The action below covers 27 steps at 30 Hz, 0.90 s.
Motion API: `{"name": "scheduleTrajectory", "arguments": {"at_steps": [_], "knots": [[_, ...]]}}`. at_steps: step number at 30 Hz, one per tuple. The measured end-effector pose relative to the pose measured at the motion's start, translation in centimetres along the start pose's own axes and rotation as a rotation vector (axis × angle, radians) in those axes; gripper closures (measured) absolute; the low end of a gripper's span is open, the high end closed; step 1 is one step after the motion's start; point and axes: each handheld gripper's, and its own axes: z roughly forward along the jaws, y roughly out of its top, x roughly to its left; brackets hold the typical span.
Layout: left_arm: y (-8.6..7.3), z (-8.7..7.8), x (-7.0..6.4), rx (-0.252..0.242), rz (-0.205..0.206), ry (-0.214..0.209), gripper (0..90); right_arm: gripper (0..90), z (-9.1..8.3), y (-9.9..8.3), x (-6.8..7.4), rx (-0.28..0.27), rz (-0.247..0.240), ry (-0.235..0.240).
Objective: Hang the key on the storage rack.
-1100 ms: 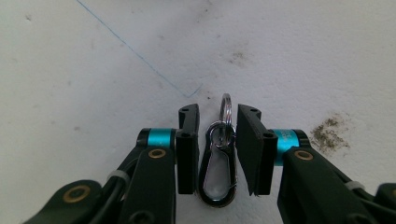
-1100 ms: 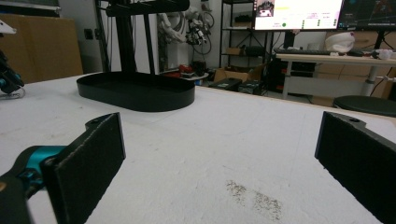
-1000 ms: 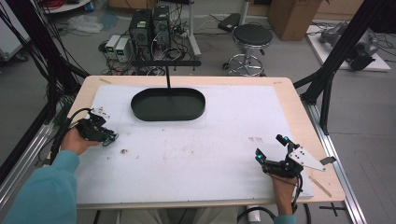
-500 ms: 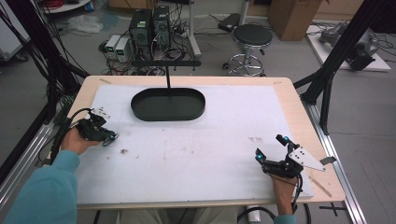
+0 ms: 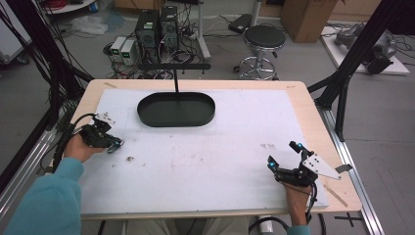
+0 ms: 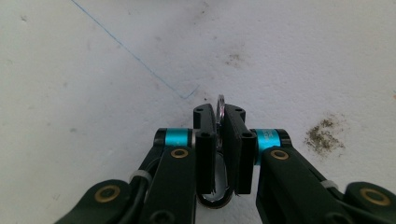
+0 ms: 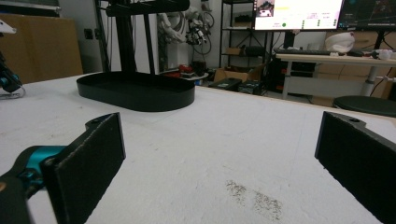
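My left gripper (image 5: 113, 143) rests low at the left side of the white mat (image 5: 205, 161), held by a hand in a teal sleeve. Its jaws are shut on a thin silver metal ring (image 6: 220, 101), which stands on edge between the pads (image 6: 205, 149) and pokes out above and below them. At the mat's right front, my right gripper (image 5: 283, 153) is wide open with nothing between its pads (image 7: 95, 149). A black oval tray (image 5: 176, 109) lies at the back centre, far from both grippers; its rim (image 7: 135, 88) also shows in the right gripper view.
A black T-shaped stand (image 5: 175, 73) rises behind the tray. Dark stains (image 5: 130, 158) mark the mat near the left gripper. Black frame struts (image 5: 342, 88) flank the wooden table. A stool (image 5: 264, 39) and computer boxes (image 5: 156, 27) stand on the floor beyond.
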Motion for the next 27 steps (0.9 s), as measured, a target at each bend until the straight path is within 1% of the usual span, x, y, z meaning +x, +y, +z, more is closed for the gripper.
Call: {"name": "scheduleTrajectory", "arguments": {"at_steps": [2, 10, 13, 17, 18, 19, 20, 22, 24, 25, 27], "knots": [[0.0, 0.0, 0.0, -0.001, -0.003, -0.004, 86.5, 0.8, 0.0, 0.0, 0.0, -0.001, 0.001, 0.0], [0.0, 0.1, -0.2, 0.002, 0.004, 0.0, 87.6, 0.8, 0.0, 0.0, 0.0, -0.002, 0.001, 0.001], [0.1, 0.0, -0.2, 0.008, -0.007, 0.005, 88.2, 0.8, 0.0, 0.0, 0.0, -0.003, 0.0, 0.001], [0.1, -0.4, -0.2, -0.013, -0.015, 0.014, 88.3, 0.8, 0.0, 0.0, 0.0, -0.003, 0.003, 0.003], [0.1, -0.5, -0.2, -0.025, -0.02, 0.015, 88.3, 0.8, 0.0, 0.0, 0.0, -0.003, 0.003, 0.003], [0.1, -0.7, -0.2, -0.04, -0.024, 0.008, 88.3, 0.8, 0.0, 0.0, 0.0, -0.002, 0.002, 0.002], [0.1, -0.9, -0.2, -0.056, -0.034, -0.011, 88.3, 0.8, 0.0, 0.0, 0.0, -0.002, 0.002, 0.002], [0.2, -1.4, -0.3, -0.085, -0.032, -0.016, 88.3, 0.8, 0.0, 0.0, 0.0, -0.003, 0.002, 0.002], [0.2, -1.8, -0.4, -0.121, -0.032, -0.033, 88.4, 0.8, 0.0, 0.0, 0.0, -0.002, 0.0, 0.002], [0.2, -2.0, -0.5, -0.139, -0.034, -0.027, 88.4, 0.8, 0.0, 0.0, 0.0, -0.003, -0.001, 0.002], [0.3, -2.5, -0.6, -0.178, -0.023, -0.032, 88.4, 0.8, 0.0, 0.0, 0.0, -0.001, -0.003, -0.001]]}}
